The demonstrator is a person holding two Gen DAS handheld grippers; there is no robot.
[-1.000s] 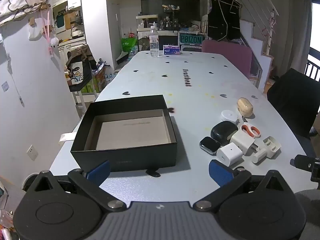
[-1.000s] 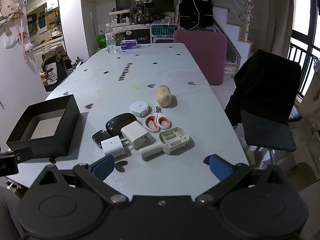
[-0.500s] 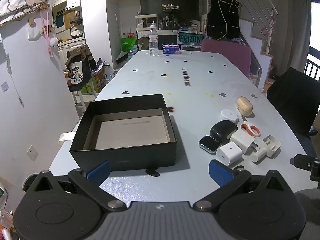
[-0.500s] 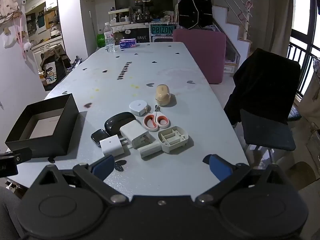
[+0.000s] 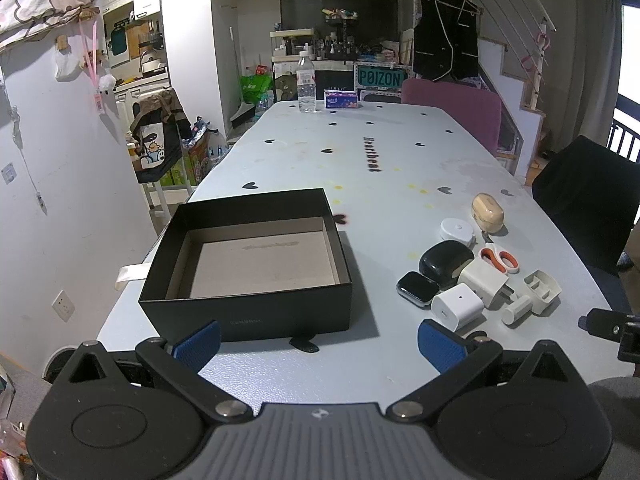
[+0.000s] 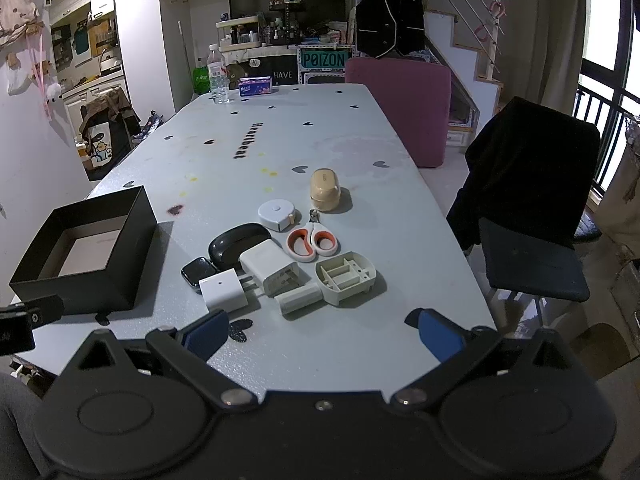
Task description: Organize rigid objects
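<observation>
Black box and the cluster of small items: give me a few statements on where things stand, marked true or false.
1. The black box is empty. True.
2. The scissors lie inside the box. False: they lie on the table.
3. Both grippers have open jaws holding nothing. True.
4. The water bottle stands beside the box. False: it stands at the table's far end.
5. The smartwatch sits nearer the box than the scissors. True.

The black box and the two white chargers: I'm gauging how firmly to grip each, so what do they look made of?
The black box looks like rigid matte cardboard: thin straight walls, bare greyish board lining inside. The cube charger and the larger charger look like smooth hard plastic with a slight sheen, moulded rounded edges and metal prongs.
</observation>
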